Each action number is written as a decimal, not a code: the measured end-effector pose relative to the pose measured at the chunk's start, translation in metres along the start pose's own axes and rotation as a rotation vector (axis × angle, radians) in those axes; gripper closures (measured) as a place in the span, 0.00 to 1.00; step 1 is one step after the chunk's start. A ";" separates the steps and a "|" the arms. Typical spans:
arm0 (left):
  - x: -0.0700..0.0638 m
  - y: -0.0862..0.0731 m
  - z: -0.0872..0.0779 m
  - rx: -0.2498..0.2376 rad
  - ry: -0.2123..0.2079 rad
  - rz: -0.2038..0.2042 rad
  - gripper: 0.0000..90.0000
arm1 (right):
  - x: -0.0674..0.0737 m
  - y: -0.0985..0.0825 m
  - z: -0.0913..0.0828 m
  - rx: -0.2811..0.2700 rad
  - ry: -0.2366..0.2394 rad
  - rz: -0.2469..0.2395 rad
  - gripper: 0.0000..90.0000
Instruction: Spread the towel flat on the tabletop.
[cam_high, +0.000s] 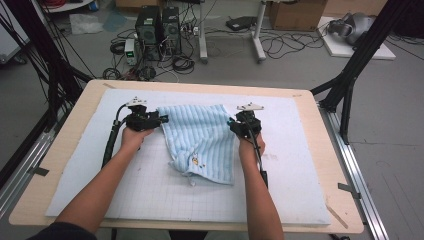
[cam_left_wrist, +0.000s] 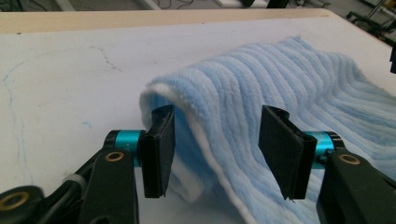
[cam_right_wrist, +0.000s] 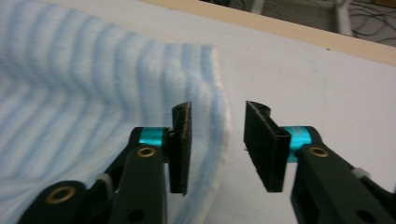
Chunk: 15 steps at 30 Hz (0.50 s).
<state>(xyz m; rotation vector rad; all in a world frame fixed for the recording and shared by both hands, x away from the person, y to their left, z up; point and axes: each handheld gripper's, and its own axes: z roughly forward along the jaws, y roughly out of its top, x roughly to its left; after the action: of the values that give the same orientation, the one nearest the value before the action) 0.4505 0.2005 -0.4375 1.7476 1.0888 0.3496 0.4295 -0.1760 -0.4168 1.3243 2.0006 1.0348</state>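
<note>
Light-blue ribbed fleece towel (cam_high: 202, 140) w/ fluffy white underside, soft matt plush, white gridded foam-like mat (cam_high: 150, 190) was smooth & matt w/ faint pen marks, pale wooden tabletop (cam_high: 65, 150) bare, satin, matt black plastic jaw pads, glossy teal anodised metal collars, brass-coloured rivets.

A pale wooden surface (cam_high: 60, 155) is carrying a white gridded mat (cam_high: 150, 190) that is covering nearly all of its top, leaving a wood border showing around it. A light blue striped towel (cam_high: 200, 140) is lying rumpled directly on the mat, near its middle and far half.
</note>
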 end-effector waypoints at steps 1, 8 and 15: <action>-0.001 -0.004 -0.005 -0.020 -0.001 0.004 0.47 | 0.001 -0.002 -0.004 -0.005 0.024 -0.005 0.61; -0.012 -0.019 -0.034 -0.058 -0.032 0.043 0.45 | 0.011 -0.035 -0.047 -0.014 0.151 -0.046 0.51; -0.025 -0.027 -0.056 -0.102 -0.079 0.071 0.40 | 0.016 -0.056 -0.062 0.047 0.294 -0.014 0.47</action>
<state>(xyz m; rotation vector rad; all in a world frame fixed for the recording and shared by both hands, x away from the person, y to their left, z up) 0.3859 0.2166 -0.4289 1.6979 0.9386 0.3697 0.3470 -0.1933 -0.4278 1.2370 2.2560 1.2433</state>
